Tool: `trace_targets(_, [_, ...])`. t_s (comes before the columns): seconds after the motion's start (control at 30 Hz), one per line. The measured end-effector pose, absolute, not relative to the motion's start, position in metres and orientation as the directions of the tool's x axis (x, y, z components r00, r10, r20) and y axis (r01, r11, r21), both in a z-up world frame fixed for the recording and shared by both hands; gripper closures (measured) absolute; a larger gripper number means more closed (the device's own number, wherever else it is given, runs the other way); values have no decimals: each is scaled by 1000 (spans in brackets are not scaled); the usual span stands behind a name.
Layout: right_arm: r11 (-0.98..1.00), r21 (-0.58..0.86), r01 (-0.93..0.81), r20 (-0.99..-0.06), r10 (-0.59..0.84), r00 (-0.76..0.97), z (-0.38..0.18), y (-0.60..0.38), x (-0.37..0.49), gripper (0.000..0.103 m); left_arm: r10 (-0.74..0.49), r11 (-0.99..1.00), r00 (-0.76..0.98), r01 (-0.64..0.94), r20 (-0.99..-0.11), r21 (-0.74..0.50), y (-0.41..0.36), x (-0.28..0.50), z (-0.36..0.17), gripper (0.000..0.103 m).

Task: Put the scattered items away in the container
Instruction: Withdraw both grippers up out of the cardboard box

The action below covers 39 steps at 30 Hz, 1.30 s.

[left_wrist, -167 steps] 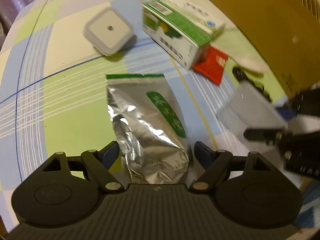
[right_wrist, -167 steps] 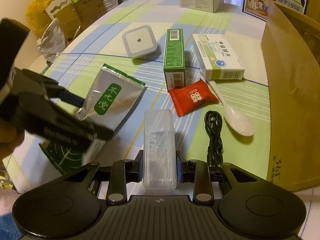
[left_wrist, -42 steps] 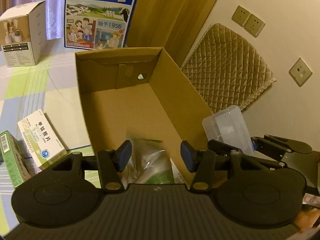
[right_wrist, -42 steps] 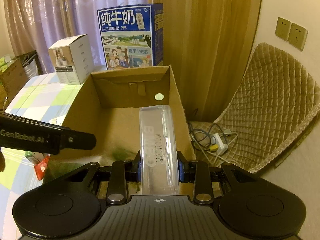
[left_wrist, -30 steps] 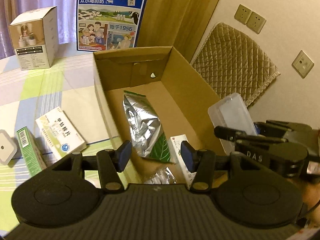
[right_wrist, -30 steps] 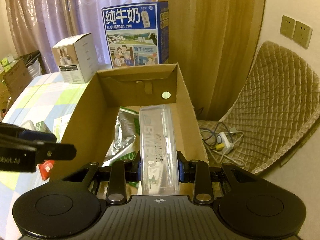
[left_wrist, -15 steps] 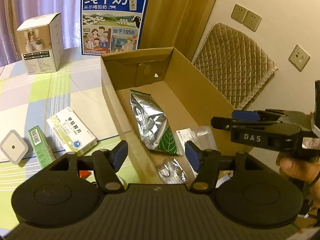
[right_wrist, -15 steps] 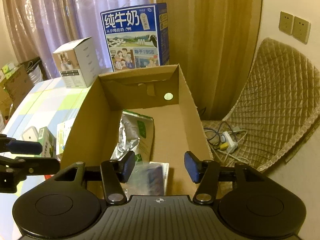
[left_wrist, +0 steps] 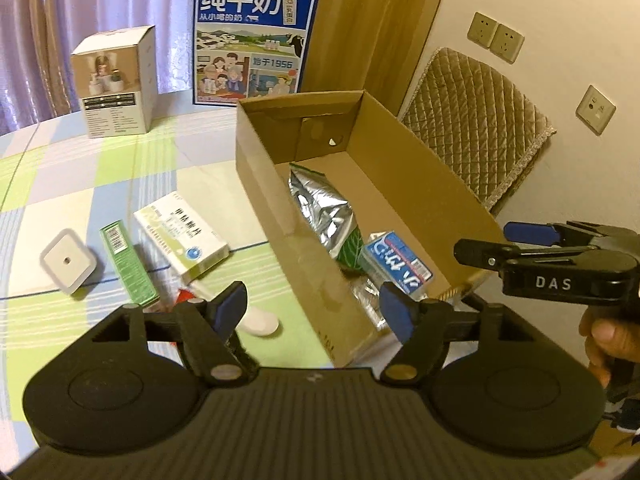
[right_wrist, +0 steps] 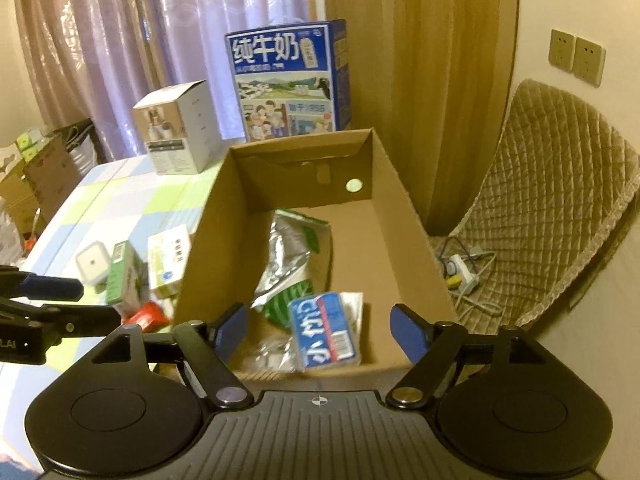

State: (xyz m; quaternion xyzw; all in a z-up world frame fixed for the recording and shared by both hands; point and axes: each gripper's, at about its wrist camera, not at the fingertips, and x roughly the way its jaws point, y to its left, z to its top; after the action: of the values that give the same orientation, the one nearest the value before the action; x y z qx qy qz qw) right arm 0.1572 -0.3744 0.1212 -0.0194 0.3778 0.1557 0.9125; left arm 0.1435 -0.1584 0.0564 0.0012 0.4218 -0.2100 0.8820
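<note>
The open cardboard box stands at the table's right edge. Inside lie a silver foil pouch and a clear plastic case with a blue label. On the table to the left lie a white medicine box, a green box, a white square device, a white spoon and a red packet. My left gripper is open and empty above the box's near left corner. My right gripper is open and empty over the box's near end.
A blue milk carton and a white carton stand behind the box. A quilted chair and a power strip with cables are to the right, off the table. Purple curtains hang behind.
My left gripper let the foil pouch fall into the box, and my right gripper opened and dropped the clear case in. Both grippers have drawn back and up.
</note>
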Motion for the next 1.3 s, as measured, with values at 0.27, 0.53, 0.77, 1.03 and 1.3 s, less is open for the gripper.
trace_targets(0.27, [949, 66, -308, -689, 267, 673, 132, -363, 119, 11, -356, 916, 560, 365, -748, -163, -140, 111, 60, 22])
trace_targets(0.53, [943, 33, -332, -694, 261, 671, 140, -351, 82, 2, -352, 914, 569, 379, -743, -143, -127, 76, 63, 5])
trace_targets(0.77, [935, 37, -352, -698, 277, 661, 142, -343, 55, 2, -334, 920, 589, 373, -736, -119, -114, 52, 65, 2])
trace_targets(1.03, [925, 39, -378, -710, 292, 641, 136, -333, 29, 2, -290, 936, 598, 338, -747, -94, -87, 33, 62, 2])
trace_targets(1.3, [913, 55, -405, -719, 317, 619, 129, -317, 19, 2, -237, 954, 616, 292, -751, -61, -62, 24, 57, 2])
